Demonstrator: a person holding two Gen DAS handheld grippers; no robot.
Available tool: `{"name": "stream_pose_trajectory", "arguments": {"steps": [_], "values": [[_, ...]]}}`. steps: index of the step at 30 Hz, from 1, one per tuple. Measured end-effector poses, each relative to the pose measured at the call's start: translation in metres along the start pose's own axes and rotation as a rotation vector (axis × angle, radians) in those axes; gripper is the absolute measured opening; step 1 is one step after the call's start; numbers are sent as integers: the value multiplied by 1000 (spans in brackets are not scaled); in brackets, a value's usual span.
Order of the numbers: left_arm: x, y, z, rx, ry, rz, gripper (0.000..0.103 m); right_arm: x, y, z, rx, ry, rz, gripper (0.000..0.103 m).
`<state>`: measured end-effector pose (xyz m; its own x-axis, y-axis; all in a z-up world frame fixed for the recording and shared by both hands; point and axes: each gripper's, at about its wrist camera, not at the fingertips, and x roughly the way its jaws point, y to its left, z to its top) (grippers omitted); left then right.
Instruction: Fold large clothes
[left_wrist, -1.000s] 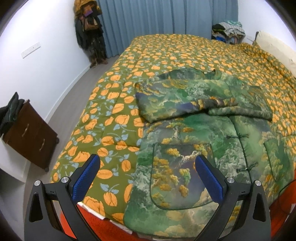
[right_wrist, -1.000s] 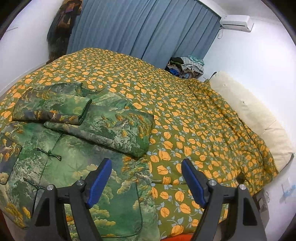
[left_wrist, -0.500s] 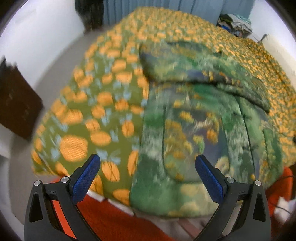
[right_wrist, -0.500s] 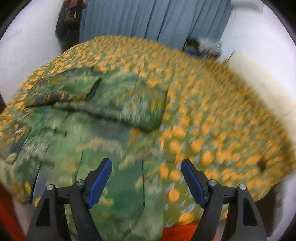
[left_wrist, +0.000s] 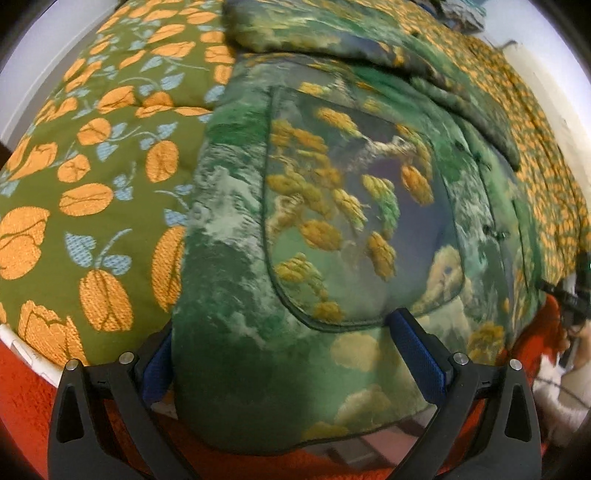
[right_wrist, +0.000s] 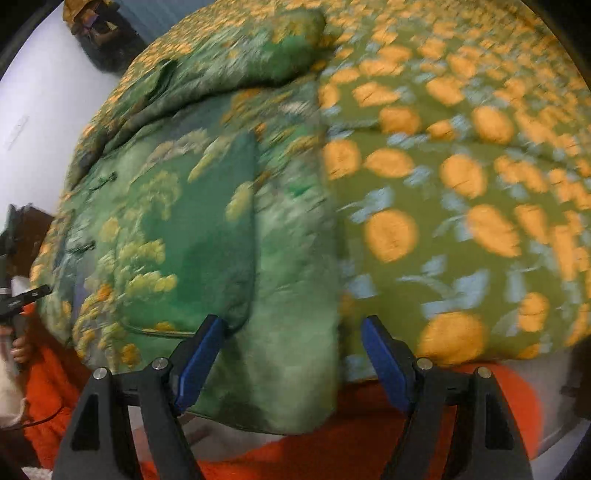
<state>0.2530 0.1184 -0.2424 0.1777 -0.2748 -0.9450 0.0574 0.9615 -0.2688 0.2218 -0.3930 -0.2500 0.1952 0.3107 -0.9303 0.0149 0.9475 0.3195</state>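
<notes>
Left wrist view: a padded green jacket with a woven landscape print (left_wrist: 314, 229) is being shown lying on a green quilted bedspread with orange flowers (left_wrist: 92, 147), sleeves folded across its upper part, bottom hem hanging over the near bed edge above an orange-red rug (left_wrist: 26, 406). The long axis is running away from the cameras, up the bed. The left gripper (left_wrist: 295, 365) is being held with jaws released and spread wide, the hem's left corner sitting between them; the left blue pad is partly hidden behind the fabric, so contact cannot be told. In the right wrist view, the right gripper (right_wrist: 291, 363) is being held released too, straddling the hem's right corner (right_wrist: 295, 387), nothing clamped. Both grippers are judged about equally near the hem. Closing on both corners and carrying the hem up toward the collar is likely being set up. The right view is blurred.
</notes>
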Motion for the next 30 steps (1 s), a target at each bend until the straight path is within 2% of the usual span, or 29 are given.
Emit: {"name": "stream_pose_trajectory", "arguments": {"steps": [1, 2, 3, 4, 5, 7, 8, 15, 24, 27, 30], "values": [[0, -4, -2, 15, 8, 7, 95, 2, 3, 0, -7, 9, 8, 73], [-2, -6, -2, 24, 14, 14, 76, 2, 8, -1, -18, 17, 12, 47], [-4, -8, -4, 32, 24, 16, 68, 0, 11, -1, -25, 16, 13, 35], [-6, -11, -5, 36, 28, 21, 51, -5, 13, 0, -18, 10, 12, 25], [-9, -11, -5, 38, 29, 31, 33, -9, 15, 0, -9, 6, 27, 19], [-17, -13, -5, 31, 30, 31, 19, -23, 21, 3, 3, -18, 67, 16], [-22, -12, -4, 25, 25, 18, 16, -29, 23, 4, 2, -28, 76, 14], [-72, -15, -12, 29, -25, -53, 12, -78, 40, 6, 19, -90, 173, 12], [-104, -1, -70, 77, 96, -39, 12, -106, 29, -39, 42, 9, 233, 12], [-130, 9, -66, 13, 93, -112, 12, -114, 30, -43, 75, 16, 270, 12], [-163, 15, -38, -36, -1, -195, 12, -126, 29, -18, 79, -57, 321, 12]]}}
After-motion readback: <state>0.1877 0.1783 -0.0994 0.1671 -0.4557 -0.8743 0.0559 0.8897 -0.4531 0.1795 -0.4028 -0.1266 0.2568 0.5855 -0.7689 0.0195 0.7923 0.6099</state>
